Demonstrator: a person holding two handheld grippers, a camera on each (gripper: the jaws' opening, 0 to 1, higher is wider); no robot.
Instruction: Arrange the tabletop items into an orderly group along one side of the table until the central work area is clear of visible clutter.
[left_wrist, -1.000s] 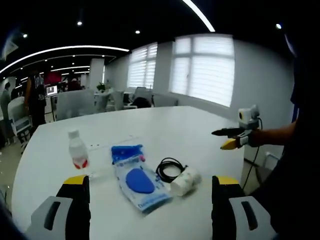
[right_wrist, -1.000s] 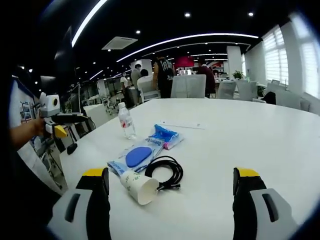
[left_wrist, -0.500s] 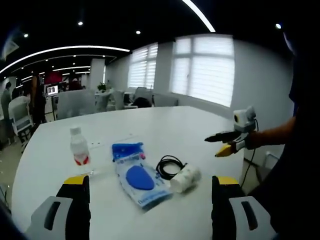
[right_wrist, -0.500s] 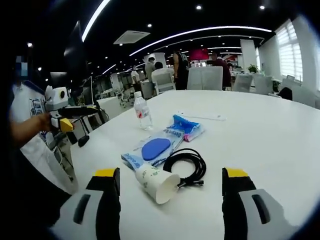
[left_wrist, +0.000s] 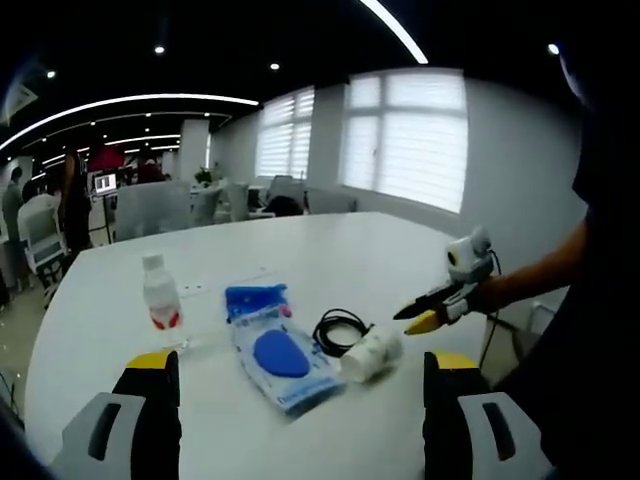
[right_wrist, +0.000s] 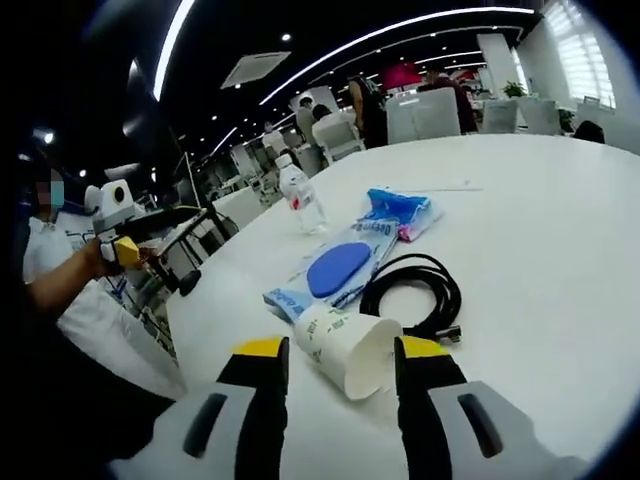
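A paper cup (right_wrist: 350, 348) lies on its side on the white table (right_wrist: 560, 250), its open mouth turned toward the right gripper view; inside I see only the pale wall, nothing else. It has small green marks on its side, too small to read. In the left gripper view the same cup (left_wrist: 371, 356) lies near the table's front edge, touching the coiled black cable (left_wrist: 338, 333).

The right gripper (right_wrist: 335, 352) has its 2 yellow-tipped jaws on both sides of the cup, close to it but not clearly pressing, so they stand released. The left gripper (left_wrist: 296, 365) is held back from the items with its jaws wide apart and nothing between them.

A small clear bottle (right_wrist: 300, 197) with a white cap stands upright further away; whether it holds liquid I cannot tell. In the left gripper view its label (left_wrist: 160, 321) is red and white, the writing unreadable.

Between bottle and cup lies a flat plastic packet (right_wrist: 335, 275) with a round blue item in it; blue letters run along its edge, but they are too blurred to read. A second blue packet (right_wrist: 400, 211) lies just beside its far end.

The cable (right_wrist: 415, 297) is just behind the cup.
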